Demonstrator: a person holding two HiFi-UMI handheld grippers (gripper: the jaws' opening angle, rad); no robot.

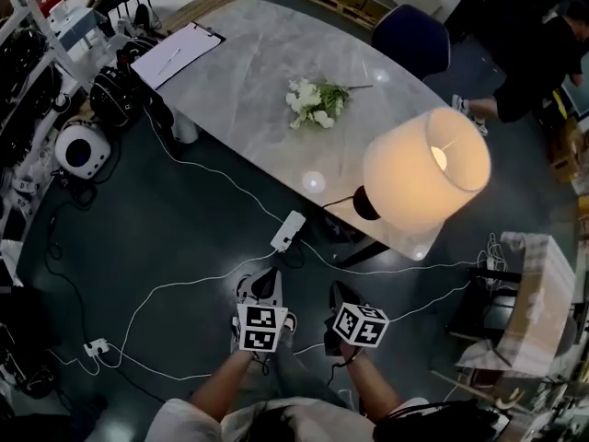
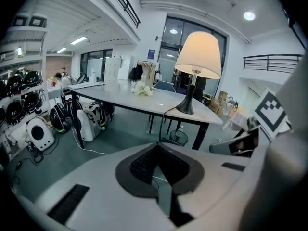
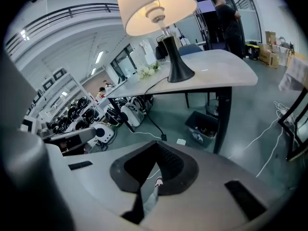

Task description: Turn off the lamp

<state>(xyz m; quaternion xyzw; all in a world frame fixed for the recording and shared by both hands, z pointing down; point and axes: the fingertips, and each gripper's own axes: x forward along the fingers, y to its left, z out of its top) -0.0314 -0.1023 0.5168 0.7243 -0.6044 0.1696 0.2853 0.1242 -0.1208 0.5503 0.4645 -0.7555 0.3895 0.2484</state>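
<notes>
Both clenched empty: left gripper [image 1: 267, 282], right gripper [image 1: 341, 295]. Lit cream-shaded, black-based lamp [image 1: 425, 168] sits at the grey stone table [image 1: 239, 72] edge; probably light and tippy, so go low near its base

The right gripper [image 3: 155, 150] fills the 6 o'clock edge, its fingers pressed together and holding nothing. Toward 12 o'clock the lamp [image 3: 169, 52] glows, its black base standing on the grey tabletop [image 3: 221, 71]. White flowers [image 3: 147, 72] lie at 10 o'clock of that base. A dark bin [image 3: 204, 124] sits on the floor beneath.
</notes>
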